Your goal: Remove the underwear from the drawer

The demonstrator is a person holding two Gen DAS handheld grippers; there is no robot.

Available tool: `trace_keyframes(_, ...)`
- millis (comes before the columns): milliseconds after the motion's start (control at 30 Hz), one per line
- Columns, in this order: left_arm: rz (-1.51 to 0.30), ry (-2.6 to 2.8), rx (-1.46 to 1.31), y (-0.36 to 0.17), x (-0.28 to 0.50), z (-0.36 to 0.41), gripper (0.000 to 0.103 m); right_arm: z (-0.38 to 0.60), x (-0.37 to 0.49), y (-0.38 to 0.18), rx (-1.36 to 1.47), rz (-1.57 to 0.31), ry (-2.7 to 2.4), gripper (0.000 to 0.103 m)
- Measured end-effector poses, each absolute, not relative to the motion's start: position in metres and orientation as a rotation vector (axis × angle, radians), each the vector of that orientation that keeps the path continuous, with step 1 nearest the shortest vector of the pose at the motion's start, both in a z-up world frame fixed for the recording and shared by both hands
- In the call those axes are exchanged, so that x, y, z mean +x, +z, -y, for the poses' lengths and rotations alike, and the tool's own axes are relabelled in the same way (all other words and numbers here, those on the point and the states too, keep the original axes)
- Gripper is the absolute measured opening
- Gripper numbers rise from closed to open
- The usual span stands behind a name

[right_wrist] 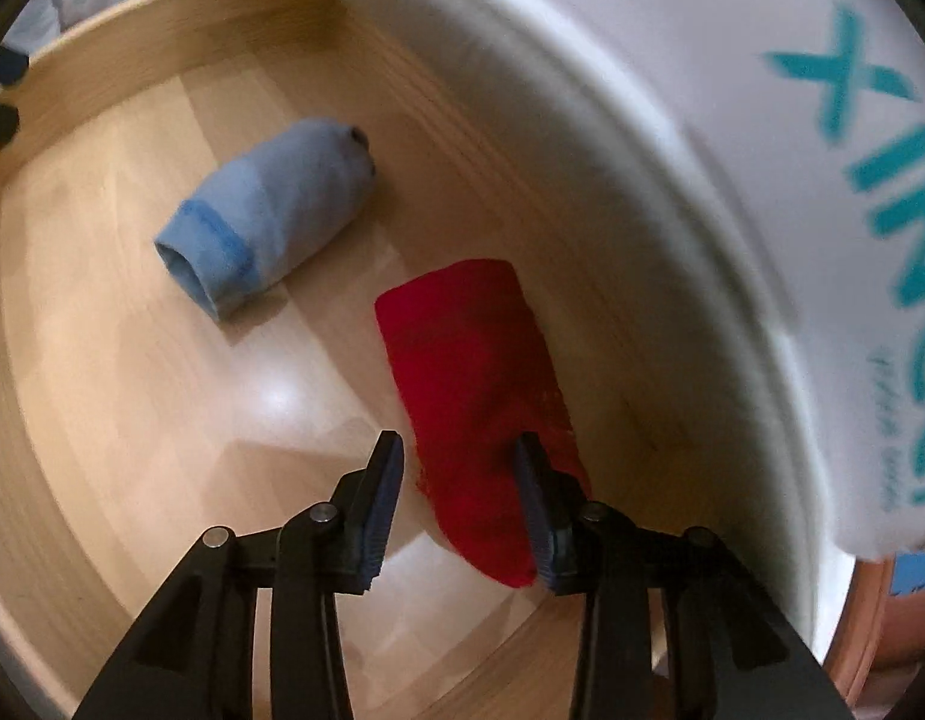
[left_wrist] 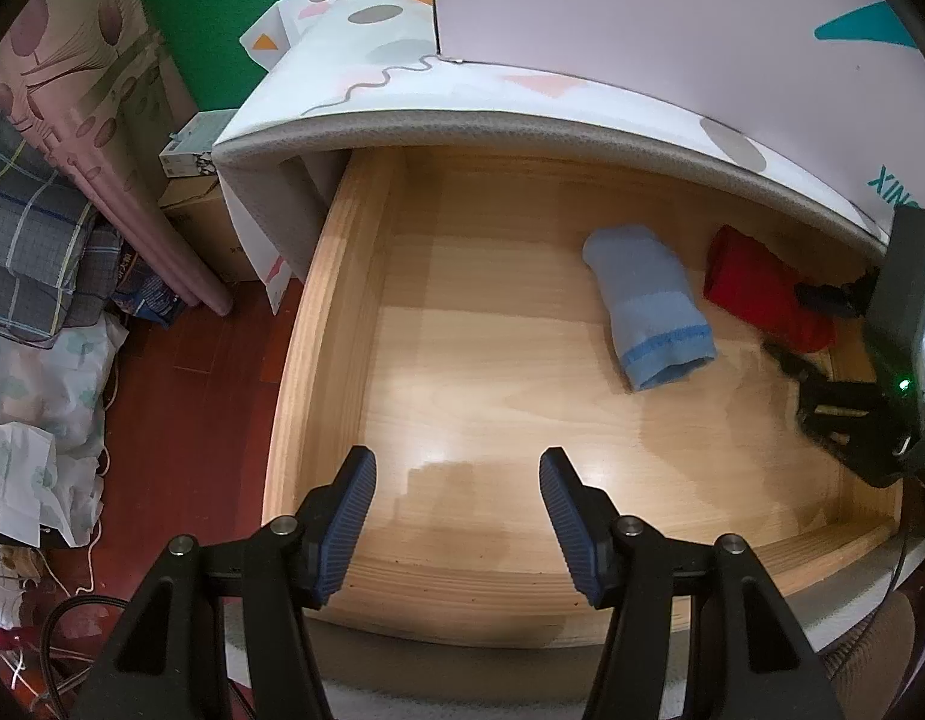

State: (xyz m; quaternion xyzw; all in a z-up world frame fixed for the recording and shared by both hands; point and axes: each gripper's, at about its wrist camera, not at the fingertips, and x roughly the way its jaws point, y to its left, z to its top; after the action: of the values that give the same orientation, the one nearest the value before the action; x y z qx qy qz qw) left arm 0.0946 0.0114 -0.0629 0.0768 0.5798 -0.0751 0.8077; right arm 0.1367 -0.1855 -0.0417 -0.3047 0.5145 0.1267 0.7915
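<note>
Right gripper, jaws parted, straddles the red roll's lower end at frame centre; left gripper hangs open over the drawer.

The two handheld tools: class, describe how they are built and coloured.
Left tool and right tool match: black angular plastic arms with triangular cut-outs, round silver pivot pins, and two fingers faced with dark blue ribbed pads. The right tool's body shows a small green light.
</note>
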Motion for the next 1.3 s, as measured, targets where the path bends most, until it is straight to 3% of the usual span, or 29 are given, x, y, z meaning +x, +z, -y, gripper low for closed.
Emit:
trace_keyframes(133,-1.242,-0.158,0.172,-0.063,0.095,-0.010,0.058,0.191,0.151,-0.047,-0.658,-1.110,0.262,0.051)
trace_keyframes(200,-1.246,-0.156,0.174,-0.064,0.095,-0.010,0.058,0.198,0.149,-0.039,-0.620,-1.123,0.255,0.038)
trace_keyframes(300,-1.250,-0.154,0.171,-0.064,0.095,-0.010,0.058,0.202,0.155,-0.028,-0.634,-1.118,0.240,0.028)
trace_keyframes(500,-1.246,-0.153,0.174,-0.063,0.095,-0.011,0.058,0.202,0.160,-0.018,-0.591,-1.181,0.217,0.019)
trace_keyframes(1000,-1.232,-0.161,0.159,-0.061,0.094,-0.014,0.058,0.200,0.162,0.016,-0.420,-1.400,0.238,0.018)
trace_keyframes(1300,-1.226,-0.168,0.154,-0.059,0.092,-0.014,0.058,0.242,0.167,0.022,-0.067,-1.556,0.188,0.018)
